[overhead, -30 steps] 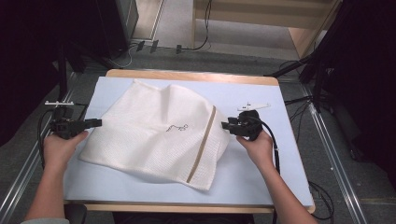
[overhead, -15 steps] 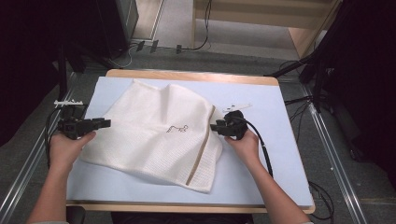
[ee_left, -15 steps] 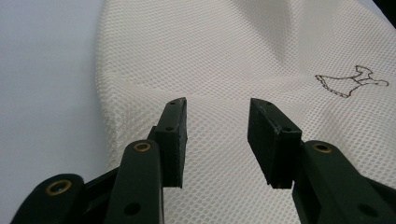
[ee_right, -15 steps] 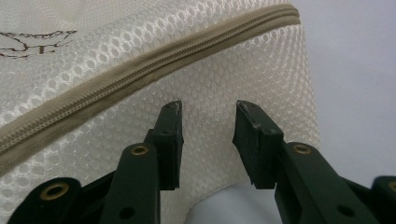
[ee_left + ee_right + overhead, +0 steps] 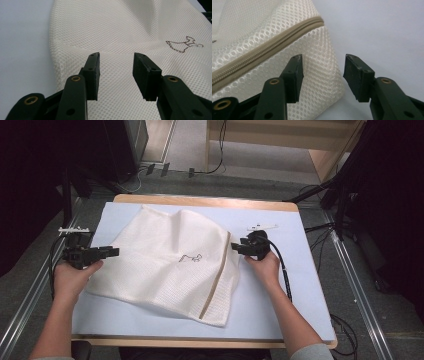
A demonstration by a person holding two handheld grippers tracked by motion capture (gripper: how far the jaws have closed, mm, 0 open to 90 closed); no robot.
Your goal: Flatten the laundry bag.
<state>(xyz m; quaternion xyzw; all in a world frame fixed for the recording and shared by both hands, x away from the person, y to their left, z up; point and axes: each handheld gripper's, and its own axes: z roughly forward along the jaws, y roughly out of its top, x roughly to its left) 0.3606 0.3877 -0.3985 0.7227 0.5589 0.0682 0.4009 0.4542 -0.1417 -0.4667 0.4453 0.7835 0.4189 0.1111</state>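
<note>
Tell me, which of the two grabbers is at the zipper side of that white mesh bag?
The right gripper: its fingers reach the mesh bag beside the tan zipper. The left gripper meets plain mesh.

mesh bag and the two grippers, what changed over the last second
The right gripper slid in from the bag's right to the zipper-side edge of the mesh bag, its jaws just opening around that edge, not pressing. The left gripper edged onto the bag's left edge, jaws opening, nothing gripped. The bag and the blue mat stayed put.

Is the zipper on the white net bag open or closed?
Closed. In the right gripper view the tan zipper runs as one joined strip across the mesh bag, with no gap along the visible part.
</note>
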